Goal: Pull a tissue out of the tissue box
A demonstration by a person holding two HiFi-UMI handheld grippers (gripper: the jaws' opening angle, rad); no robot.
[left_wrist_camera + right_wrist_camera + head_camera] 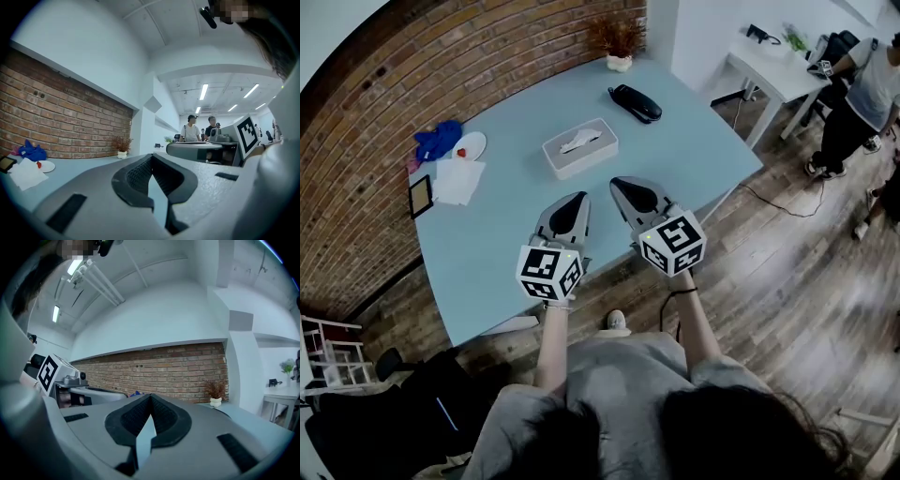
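Holding the left gripper and the right gripper side by side over the near part of the light blue table, tips aimed toward the tissue box. Closed on both sides: jaws together at the tips in each gripper view, with nothing between them.

Not yet touching the box. Found mid-table, ahead of both grippers and apart from them. Showing 1 white tissue poking up through the slot on top, crumpled and low. Hard to tell from the head view how much of it stands free.

Likely to handle as very light, soft and easily torn. Best pinched at the raised tuft, near its middle, with 1 gripper opened first, then drawn straight up and slowly. Probably light enough as a box to lift or slide with the pull, so worth pressing the other gripper down on the lid beside the slot.

Elsewhere on the table: a black case-like object beyond the box, a small potted plant at the far edge, and at the left a blue cloth, a white plate, white paper sheets and a small dark frame, all well apart from the box.
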